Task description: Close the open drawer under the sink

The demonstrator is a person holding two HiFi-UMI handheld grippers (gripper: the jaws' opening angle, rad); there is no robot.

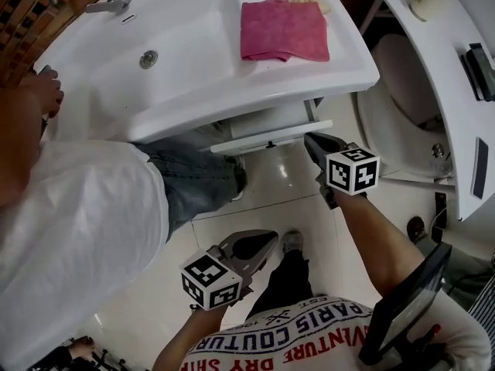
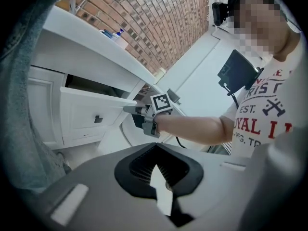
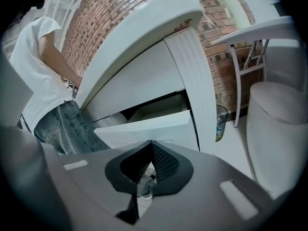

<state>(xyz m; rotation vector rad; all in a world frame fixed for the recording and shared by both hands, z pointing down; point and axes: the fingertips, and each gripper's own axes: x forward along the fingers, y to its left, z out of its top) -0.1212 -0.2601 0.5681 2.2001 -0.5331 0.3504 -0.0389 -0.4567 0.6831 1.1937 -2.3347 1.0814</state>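
Drawer [image 1: 267, 137] open under sink [image 1: 193, 68]; right tool [image 1: 319, 144] at front.

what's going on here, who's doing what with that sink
A person holding a claw in each hand faces the white sink. The drawer under it is open. The right claw is up at the right end of the drawer front, shut and holding nothing. The left claw hangs lower down, also shut and empty. A second person stands at the sink's left side, and a pink cloth lies on the sink.
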